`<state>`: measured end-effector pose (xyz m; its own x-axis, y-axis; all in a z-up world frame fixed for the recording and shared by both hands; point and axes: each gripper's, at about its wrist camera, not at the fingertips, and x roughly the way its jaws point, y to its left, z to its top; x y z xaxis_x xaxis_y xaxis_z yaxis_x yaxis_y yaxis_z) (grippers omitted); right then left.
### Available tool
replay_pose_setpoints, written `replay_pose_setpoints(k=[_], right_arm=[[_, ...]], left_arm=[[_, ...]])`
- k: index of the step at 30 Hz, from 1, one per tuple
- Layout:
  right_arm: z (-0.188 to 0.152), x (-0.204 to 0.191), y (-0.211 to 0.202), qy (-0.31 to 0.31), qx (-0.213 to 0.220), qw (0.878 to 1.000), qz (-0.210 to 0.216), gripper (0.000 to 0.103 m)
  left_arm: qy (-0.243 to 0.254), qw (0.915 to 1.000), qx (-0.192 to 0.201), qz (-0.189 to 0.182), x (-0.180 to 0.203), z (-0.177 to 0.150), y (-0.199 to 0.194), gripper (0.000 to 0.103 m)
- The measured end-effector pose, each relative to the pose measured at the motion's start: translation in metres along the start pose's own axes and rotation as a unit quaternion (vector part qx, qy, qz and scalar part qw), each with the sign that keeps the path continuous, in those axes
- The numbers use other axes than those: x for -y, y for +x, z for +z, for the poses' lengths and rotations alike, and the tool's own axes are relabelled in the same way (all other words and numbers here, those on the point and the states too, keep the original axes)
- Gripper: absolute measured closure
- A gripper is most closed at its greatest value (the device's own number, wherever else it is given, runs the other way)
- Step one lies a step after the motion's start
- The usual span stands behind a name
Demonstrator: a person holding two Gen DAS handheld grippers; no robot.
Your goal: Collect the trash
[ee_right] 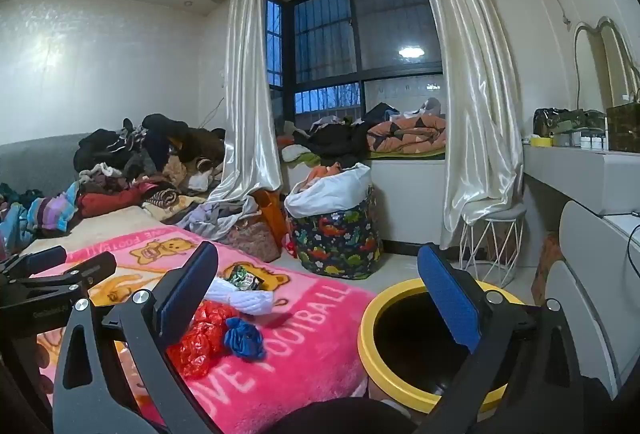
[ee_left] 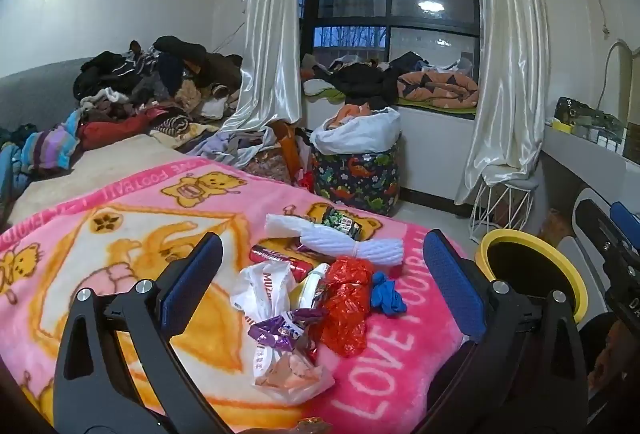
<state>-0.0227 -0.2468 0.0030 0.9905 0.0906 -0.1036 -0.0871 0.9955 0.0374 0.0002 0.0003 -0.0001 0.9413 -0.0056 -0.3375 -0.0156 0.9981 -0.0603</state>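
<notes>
Beside the bed, on the floor, stands one round bin (ee_right: 370, 318) with a yellow rim; its inside looks dark, and what lies at the bottom cannot be told. Farther back, near the window, one fabric basket (ee_right: 340, 242) printed with dinosaurs holds a white bag stuffed with cloth.

On the pink blanket (ee_left: 120, 234) that covers the bed lies the trash, a loose heap near the bed's edge, close to the bin but not in it. It counts one crumpled red plastic bag (ee_left: 346, 298), one blue bundle (ee_left: 386, 294) just beside it, one white plastic bag with red print (ee_left: 262, 290), one purple wrapper (ee_left: 280, 332), one clear packet (ee_left: 290, 374) nearest the camera, one red stick-shaped wrapper (ee_left: 276, 258), one white ribbed bundle (ee_left: 352, 242), and one dark green packet (ee_left: 340, 222) behind it.

Both tools are empty. The left gripper (ee_left: 320, 286) hovers over the heap with its two blue-padded fingers spread wide, touching nothing. The right gripper (ee_right: 320, 298) is likewise spread wide, one finger over the blanket and the other over the bin's mouth.
</notes>
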Motion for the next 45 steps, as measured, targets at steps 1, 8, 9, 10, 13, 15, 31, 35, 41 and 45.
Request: replay_pose_setpoints(k=[1, 8, 9, 10, 13, 15, 31, 35, 41, 45], right_arm=[[0.0, 0.0, 0.0, 0.0, -0.001, 1.0, 0.0, 0.006], [0.0, 0.001, 0.0, 0.002, -0.002, 1.0, -0.004, 0.006], [0.0, 0.001, 0.0, 0.002, -0.003, 1.0, -0.004, 0.006], [0.001, 0.002, -0.001, 0.003, -0.003, 1.0, -0.005, 0.006], [0.001, 0.003, 0.0, 0.002, -0.004, 1.0, -0.004, 0.006], [0.0, -0.001, 0.002, 0.0, -0.004, 1.0, -0.003, 0.006], [0.005, 0.001, -0.003, -0.002, 0.001, 1.0, -0.008, 0.006], [0.005, 0.002, -0.003, -0.002, 0.001, 1.0, -0.007, 0.006], [0.009, 0.004, -0.006, -0.001, 0.002, 1.0, -0.011, 0.006], [0.008, 0.004, -0.007, -0.001, 0.0, 1.0, -0.012, 0.006]], left_arm=[[0.0, 1.0, 0.001, 0.0, 0.0, 0.0, 0.0, 0.011], [0.003, 0.9999, 0.01, -0.001, 0.002, 0.009, -0.008, 0.011], [0.001, 1.0, 0.009, -0.001, 0.002, 0.011, -0.01, 0.011], [0.008, 0.9999, 0.012, -0.001, 0.004, 0.006, -0.008, 0.011], [0.007, 0.9999, 0.012, -0.002, 0.004, 0.003, -0.008, 0.011], [0.007, 0.9999, 0.012, -0.001, 0.007, 0.005, -0.004, 0.011], [0.008, 0.9998, 0.013, -0.012, 0.011, 0.013, -0.01, 0.011], [0.007, 0.9998, 0.013, -0.011, 0.01, 0.012, -0.01, 0.011], [0.007, 0.9998, 0.014, -0.012, 0.01, 0.013, -0.01, 0.011], [0.008, 0.9998, 0.015, -0.012, 0.012, 0.014, -0.011, 0.011]])
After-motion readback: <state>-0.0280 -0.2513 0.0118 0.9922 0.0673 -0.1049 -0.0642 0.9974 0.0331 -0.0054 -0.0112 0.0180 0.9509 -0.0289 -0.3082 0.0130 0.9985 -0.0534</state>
